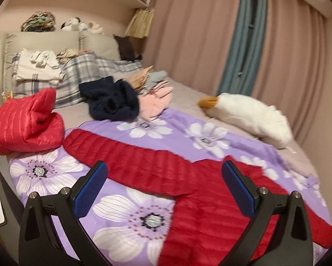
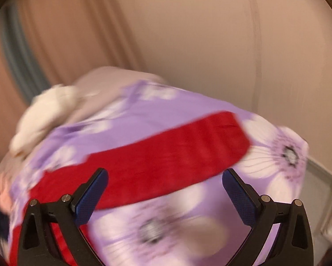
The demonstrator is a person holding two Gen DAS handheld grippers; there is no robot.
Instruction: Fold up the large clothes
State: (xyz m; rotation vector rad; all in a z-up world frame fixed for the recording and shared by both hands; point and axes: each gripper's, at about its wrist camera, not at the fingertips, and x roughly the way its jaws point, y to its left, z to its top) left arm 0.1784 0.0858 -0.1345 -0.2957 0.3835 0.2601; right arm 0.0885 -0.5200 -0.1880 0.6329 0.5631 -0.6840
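A dark red quilted jacket (image 1: 188, 177) lies spread flat on the purple flowered sheet (image 1: 126, 217) that covers the near part of the bed (image 1: 188, 90). One sleeve runs off to the far left; the body spreads to the right.

The left gripper (image 1: 163, 177) hovers over it with its jaws wide apart and nothing between them; the sleeve and shoulder lie just past and between the blue pads (image 1: 90, 190). The right gripper (image 2: 165, 181) also has its jaws spread wide and holds nothing. In its blurred view a sleeve of the jacket (image 2: 166, 155) stretches across just beyond the tips.

To the far left sits a second, brighter red puffer (image 1: 26, 122), bunched up. Farther back lie a navy garment (image 1: 112, 99), a pink one (image 1: 155, 102) and a white plush toy (image 1: 250, 117).

I can read no writing or labels.
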